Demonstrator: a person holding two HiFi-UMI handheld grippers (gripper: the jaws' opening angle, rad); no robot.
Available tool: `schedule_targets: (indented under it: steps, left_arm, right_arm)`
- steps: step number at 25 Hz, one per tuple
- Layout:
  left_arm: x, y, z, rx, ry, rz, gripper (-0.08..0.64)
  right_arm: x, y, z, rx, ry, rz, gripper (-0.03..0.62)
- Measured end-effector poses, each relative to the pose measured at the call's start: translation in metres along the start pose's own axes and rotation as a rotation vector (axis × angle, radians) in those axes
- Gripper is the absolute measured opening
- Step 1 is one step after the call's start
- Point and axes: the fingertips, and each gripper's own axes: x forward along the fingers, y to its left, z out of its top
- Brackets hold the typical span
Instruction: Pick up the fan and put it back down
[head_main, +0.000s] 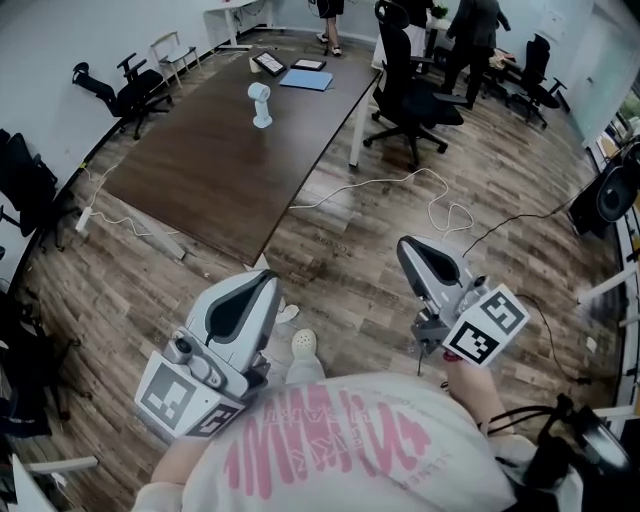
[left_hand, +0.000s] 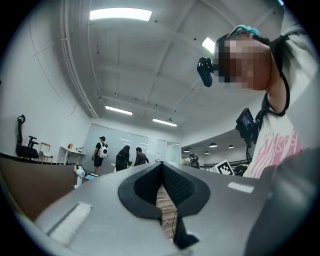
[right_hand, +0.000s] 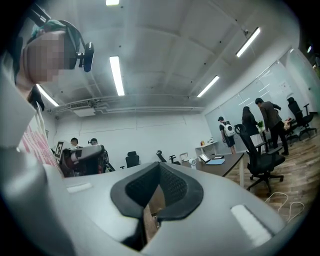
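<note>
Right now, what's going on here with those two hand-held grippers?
A person stands on the wood floor, short of the long dark brown table, holding a grey hand-held gripper in each hand. The left hand-held gripper and the right hand-held gripper are both shut and empty. The small white fan stands upright on the table, untouched, well ahead of both.
</note>
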Motion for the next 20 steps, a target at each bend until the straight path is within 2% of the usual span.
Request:
schedule_targets:
  steps: [6, 10, 20]
  left_arm:
    - [0.025, 0.074, 0.002, -0.030, -0.001, 0.044, 0.017]
    - [0.048, 0.119, 0.008, -0.037, -0.006, 0.042, 0.017]
    - [0.104, 0.211, 0.016, 0.015, 0.008, 0.012, 0.017]
  right_arm:
    - [0.071, -0.028, 0.001, 0.007, 0.027, 0.025, 0.006]
    - [0.113, -0.043, 0.008, -0.015, 0.043, 0.030, 0.006]
    - [0.173, -0.104, 0.013, 0.046, -0.009, -0.061, 0.006]
